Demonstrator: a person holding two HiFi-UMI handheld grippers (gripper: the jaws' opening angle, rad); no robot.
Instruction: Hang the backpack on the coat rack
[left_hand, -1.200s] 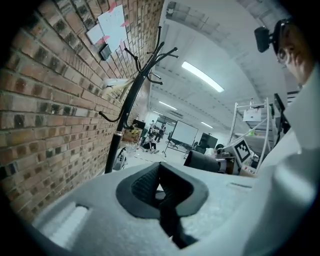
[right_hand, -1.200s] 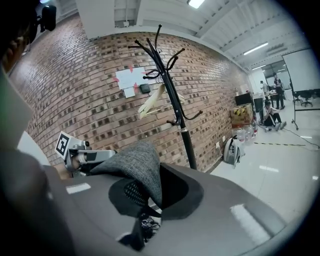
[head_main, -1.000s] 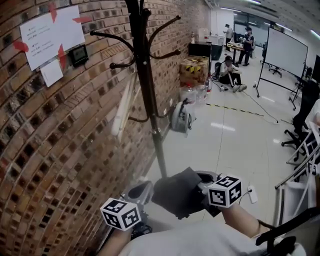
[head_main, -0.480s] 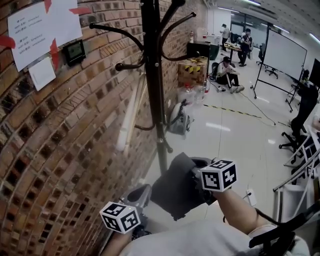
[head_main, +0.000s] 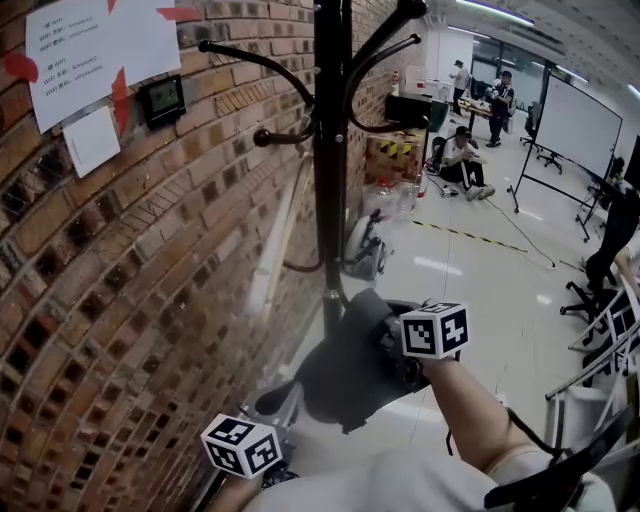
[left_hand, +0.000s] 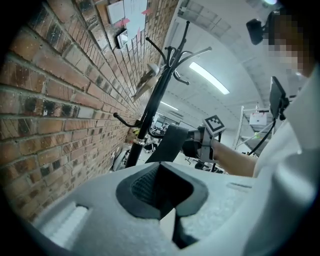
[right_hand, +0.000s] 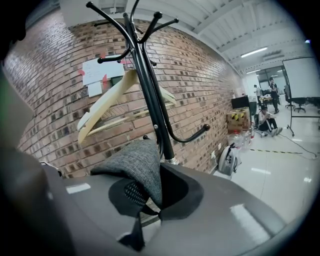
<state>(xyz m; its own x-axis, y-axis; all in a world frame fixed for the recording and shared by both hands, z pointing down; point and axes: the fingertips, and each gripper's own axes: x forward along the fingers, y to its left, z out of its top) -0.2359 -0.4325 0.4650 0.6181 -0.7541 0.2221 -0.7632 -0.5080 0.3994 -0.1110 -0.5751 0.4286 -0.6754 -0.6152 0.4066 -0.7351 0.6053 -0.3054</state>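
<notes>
Nearest, at the lower left, the left hand-held gripper (head_main: 278, 398) is held low beside the brick wall (head_main: 130, 280). In the left gripper view its jaws are seen drawn together with nothing between them (left_hand: 161, 210). The backpack (left_hand: 172, 142) is seen beyond them, up and to the right, apart from this hand-held gripper.

A little farther and to the right, the right hand-held gripper (head_main: 388, 348) is raised on an outstretched arm. In the right gripper view its jaws are seen closed on a fold of the backpack's grey fabric (right_hand: 157, 207). The backpack (head_main: 345, 365) is held up in the air to the left of this hand-held gripper. Its dark grey cloth hangs down and leftward, and none of it is on a hook. Its upper edge (right_hand: 137, 165) is seen just in front of the lower pole of the coat rack (right_hand: 150, 95). Whether the two touch cannot be told.

The coat rack (head_main: 332, 170) stands upright close to the wall, its curved hooks spread above the backpack. A wooden hanger (right_hand: 107, 107) is hung on it on the wall side.

Farther along the wall a grey bag (head_main: 365, 245) is set on the floor (head_main: 470, 270). A whiteboard (head_main: 572, 115) stands at the far right.
</notes>
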